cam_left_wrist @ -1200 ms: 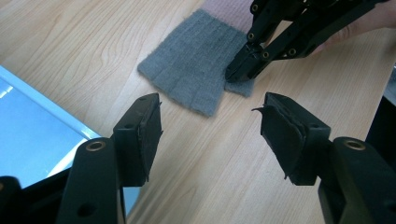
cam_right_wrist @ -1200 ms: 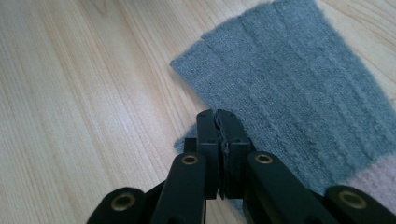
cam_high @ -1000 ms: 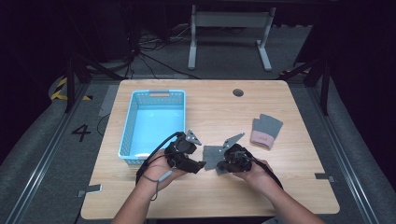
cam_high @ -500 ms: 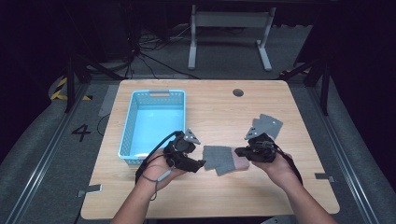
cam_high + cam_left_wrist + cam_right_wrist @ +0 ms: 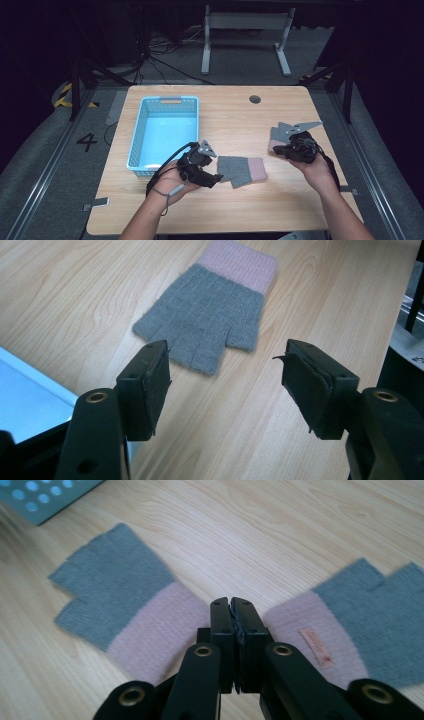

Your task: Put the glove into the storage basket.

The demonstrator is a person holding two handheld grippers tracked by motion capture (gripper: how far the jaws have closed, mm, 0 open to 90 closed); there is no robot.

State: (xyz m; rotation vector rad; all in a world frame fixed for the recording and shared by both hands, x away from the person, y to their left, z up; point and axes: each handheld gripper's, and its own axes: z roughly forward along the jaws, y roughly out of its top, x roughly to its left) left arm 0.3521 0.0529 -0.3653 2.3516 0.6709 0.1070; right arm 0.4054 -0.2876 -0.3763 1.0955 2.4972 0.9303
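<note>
We see two grey-and-pink fingerless gloves lying flat on the wooden worktop (image 5: 230, 120). The near glove (image 5: 242, 170) lies at mid-worktop, just in front of our left claw (image 5: 225, 377), whose jaws stand apart with nothing between them; they have just been opening a little further. The far glove (image 5: 278, 139) lies toward the right edge, partly under our right claw (image 5: 233, 611), which is pressed closed and empty, hovering between the two pink cuffs. A blue basket (image 5: 145, 122) sits left of the left hand (image 5: 172, 182).
</note>
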